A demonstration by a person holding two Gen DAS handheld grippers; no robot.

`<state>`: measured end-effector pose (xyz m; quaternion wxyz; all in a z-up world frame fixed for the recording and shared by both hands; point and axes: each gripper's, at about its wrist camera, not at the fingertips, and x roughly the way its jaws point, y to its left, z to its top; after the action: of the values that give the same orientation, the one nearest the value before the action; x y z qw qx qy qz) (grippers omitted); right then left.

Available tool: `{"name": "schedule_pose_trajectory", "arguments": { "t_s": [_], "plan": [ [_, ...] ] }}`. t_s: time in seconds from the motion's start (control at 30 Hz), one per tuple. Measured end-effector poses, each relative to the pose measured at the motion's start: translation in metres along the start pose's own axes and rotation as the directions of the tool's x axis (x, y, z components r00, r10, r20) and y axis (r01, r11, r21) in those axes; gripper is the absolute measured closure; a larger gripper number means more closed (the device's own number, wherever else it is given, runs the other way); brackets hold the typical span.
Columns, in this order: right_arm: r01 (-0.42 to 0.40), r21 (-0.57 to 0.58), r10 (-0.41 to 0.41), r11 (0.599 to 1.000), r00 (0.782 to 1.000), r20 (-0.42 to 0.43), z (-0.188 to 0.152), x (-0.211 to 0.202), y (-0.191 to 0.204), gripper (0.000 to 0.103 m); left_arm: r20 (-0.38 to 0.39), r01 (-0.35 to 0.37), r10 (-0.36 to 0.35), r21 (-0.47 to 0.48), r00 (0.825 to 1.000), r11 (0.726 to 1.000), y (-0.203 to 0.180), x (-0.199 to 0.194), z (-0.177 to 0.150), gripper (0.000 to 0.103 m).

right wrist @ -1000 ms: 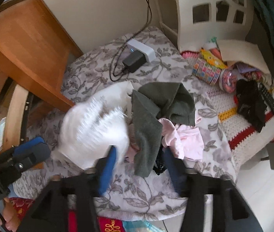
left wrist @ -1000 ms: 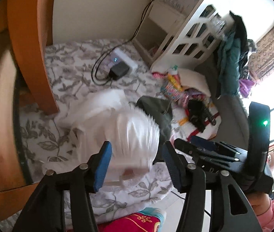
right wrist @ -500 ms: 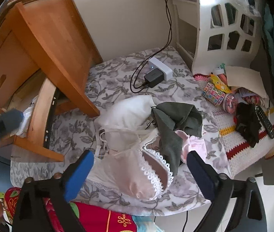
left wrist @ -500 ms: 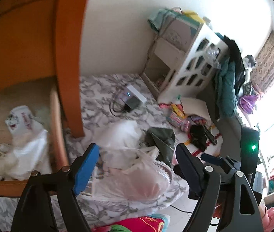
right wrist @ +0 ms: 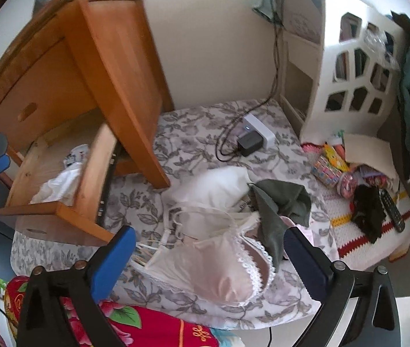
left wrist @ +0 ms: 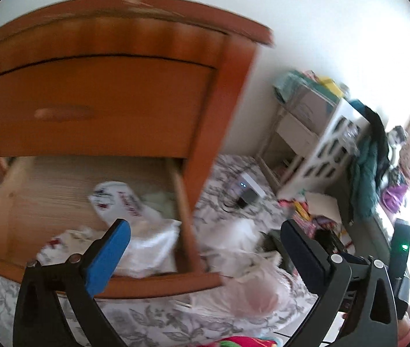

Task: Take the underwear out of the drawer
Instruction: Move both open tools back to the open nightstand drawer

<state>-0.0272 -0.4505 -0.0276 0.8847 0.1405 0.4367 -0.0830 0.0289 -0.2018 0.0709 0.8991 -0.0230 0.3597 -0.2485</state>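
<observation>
The wooden nightstand's lower drawer (left wrist: pixel 83 190) (right wrist: pixel 60 179) is pulled out, with white plastic bags (left wrist: pixel 147 243) bunched inside. My left gripper (left wrist: pixel 205 248) hangs open in front of the drawer's right corner, holding nothing. On the floral bedspread lie a pink lace-trimmed bra (right wrist: pixel 225 266) (left wrist: pixel 251 295), a white garment (right wrist: pixel 213 185), and an olive garment (right wrist: pixel 280 202) over a pale pink piece. My right gripper (right wrist: pixel 209 257) is wide open just above the bra, gripping nothing.
A white power strip with a black charger (right wrist: pixel 251 138) and its cables lies behind the pile. A white shelf unit (right wrist: pixel 349 72) stands at the right. Toys, a black cloth (right wrist: pixel 369 211) and a remote (right wrist: pixel 390 211) lie on a crochet blanket. A red floral blanket (right wrist: pixel 118 318) is nearest.
The white and pink underwear that was moving between the grippers now lies still on the bed. Both grippers opened wider. The left one swung left to face the drawer.
</observation>
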Motion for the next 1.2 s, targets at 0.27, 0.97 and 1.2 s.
{"name": "schedule_pose_trajectory", "arguments": {
  "t_s": [0.27,0.97,1.2],
  "plan": [
    [-0.041,-0.079,0.046,0.996,0.997,0.056,0.011,-0.021,0.053,0.000,0.075,-0.098,0.105,-0.089,0.992,0.991,0.064,-0.041,0.005,0.000],
    [-0.160,-0.261,0.175,0.952,0.984,0.035,0.027,-0.006,0.188,0.000,0.083,-0.256,0.292,-0.297,0.953,0.920,0.197,-0.088,-0.019,0.000],
    [-0.187,-0.307,0.195,0.933,0.981,-0.007,0.029,0.012,0.224,0.000,0.080,-0.250,0.290,-0.328,0.954,0.911,0.220,-0.086,-0.025,0.000]
  ]
}}
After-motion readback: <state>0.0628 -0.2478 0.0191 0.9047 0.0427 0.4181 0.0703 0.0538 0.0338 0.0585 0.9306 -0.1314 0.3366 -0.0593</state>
